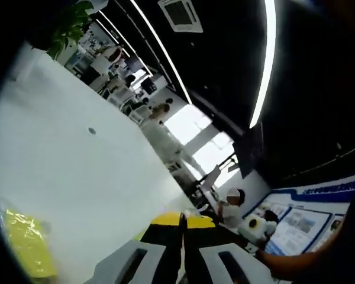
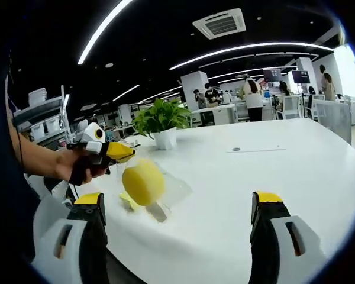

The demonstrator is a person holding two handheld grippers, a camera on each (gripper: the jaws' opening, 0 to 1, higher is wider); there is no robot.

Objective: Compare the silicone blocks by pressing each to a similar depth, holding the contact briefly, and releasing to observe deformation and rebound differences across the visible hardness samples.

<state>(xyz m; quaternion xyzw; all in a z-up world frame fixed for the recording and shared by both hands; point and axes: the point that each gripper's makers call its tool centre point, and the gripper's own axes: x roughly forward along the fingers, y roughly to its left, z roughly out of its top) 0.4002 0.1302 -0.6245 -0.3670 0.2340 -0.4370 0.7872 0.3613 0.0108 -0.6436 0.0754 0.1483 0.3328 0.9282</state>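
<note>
A round yellow silicone block (image 2: 143, 182) shows in the right gripper view just off the white table (image 2: 272, 171), casting a shadow below it, with clear film (image 2: 176, 186) beside it. A hand holds my left gripper (image 2: 121, 152) right above the block; I cannot tell whether they touch. My right gripper (image 2: 177, 199) stands open, its jaws wide apart on either side of the block and nearer the camera. In the left gripper view my left gripper (image 1: 183, 220) has its yellow-tipped jaws together, nothing visible between them. A yellow mass (image 1: 23, 242) lies at the lower left on the table (image 1: 77, 160).
A potted plant (image 2: 163, 121) stands behind the block, and its leaves (image 1: 65, 29) also show at the table's far end. A flat sheet (image 2: 260, 149) lies mid-table. Desks, shelves and several people fill the office behind. The table's near edge runs below my right jaws.
</note>
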